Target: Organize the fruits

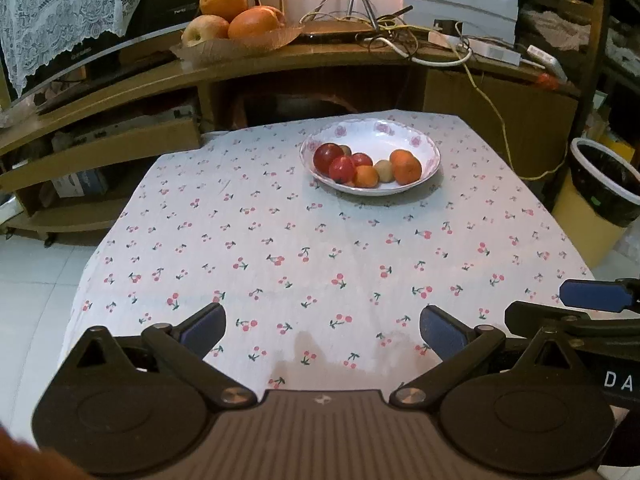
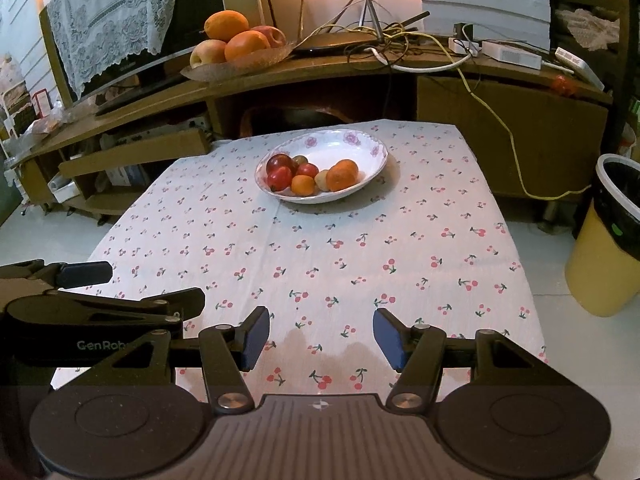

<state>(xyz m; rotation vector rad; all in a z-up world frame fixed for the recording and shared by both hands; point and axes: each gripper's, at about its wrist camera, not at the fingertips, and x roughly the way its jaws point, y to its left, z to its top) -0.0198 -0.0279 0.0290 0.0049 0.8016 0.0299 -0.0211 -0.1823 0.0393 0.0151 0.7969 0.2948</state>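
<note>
A white floral bowl (image 1: 424,142) (image 2: 360,140) stands at the far side of the table on a cherry-print cloth (image 1: 304,248) (image 2: 320,248). It holds several small fruits: red ones (image 1: 326,156) (image 2: 280,178), small oranges (image 1: 406,166) (image 2: 342,175) and a pale brownish one (image 1: 385,170). My left gripper (image 1: 322,330) is open and empty over the table's near edge. My right gripper (image 2: 320,336) is open and empty beside it, also at the near edge. Each gripper shows at the side of the other's view.
A wooden shelf unit behind the table carries a glass dish (image 1: 224,46) (image 2: 236,64) of large oranges and apples, a router with tangled cables (image 1: 360,32) and a lace-covered TV (image 1: 80,28). A yellow bin with a black liner (image 1: 600,200) (image 2: 608,240) stands right of the table.
</note>
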